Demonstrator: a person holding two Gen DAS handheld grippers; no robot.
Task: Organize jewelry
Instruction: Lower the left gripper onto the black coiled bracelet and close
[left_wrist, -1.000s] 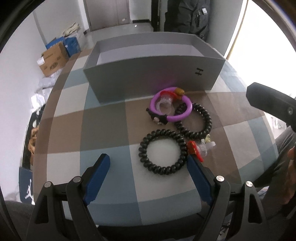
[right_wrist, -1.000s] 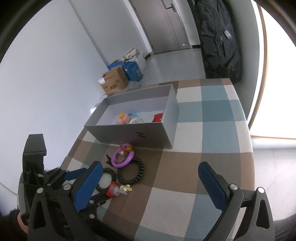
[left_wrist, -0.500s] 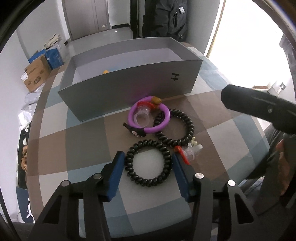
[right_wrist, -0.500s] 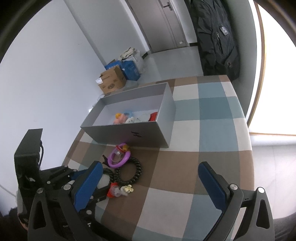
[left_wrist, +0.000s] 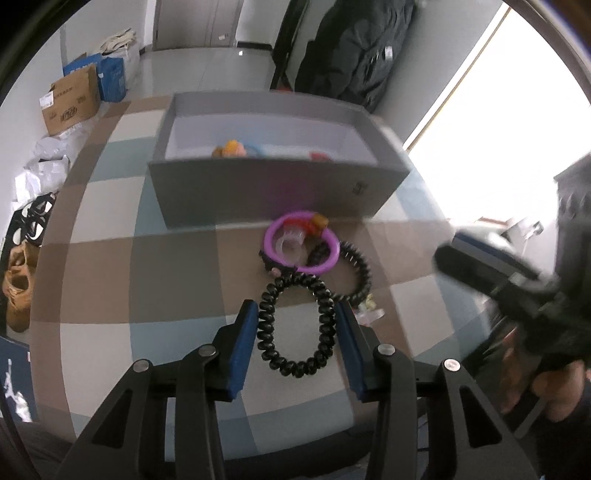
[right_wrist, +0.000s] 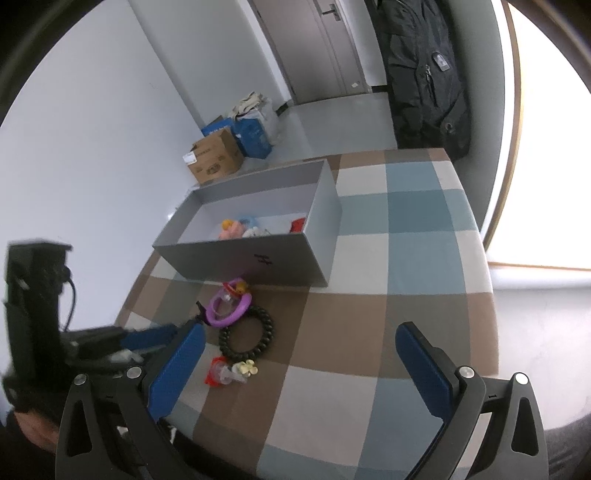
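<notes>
My left gripper (left_wrist: 295, 317) is shut on a black spiral bracelet (left_wrist: 295, 328), which is squeezed into a tall oval between the blue pads and held above the checked table. A second black spiral bracelet (left_wrist: 354, 269) lies on the table under a purple ring (left_wrist: 301, 247), in front of the grey box (left_wrist: 273, 192). A small red-and-clear charm (right_wrist: 225, 373) lies beside them. My right gripper (right_wrist: 299, 354) is open and empty, above the table's near right part. The left gripper also shows in the right wrist view (right_wrist: 147, 338).
The grey box (right_wrist: 255, 254) holds a few small coloured pieces (right_wrist: 240, 229). The checked table (right_wrist: 413, 229) ends in a rounded edge on the right. Cardboard and blue boxes (right_wrist: 221, 155) stand on the floor beyond, and a dark coat (right_wrist: 424, 74) hangs behind.
My left gripper has closed from wide open onto the near black spiral bracelet, squeezing it narrow, and has lifted it. The right gripper has stayed open and shifted slightly.
</notes>
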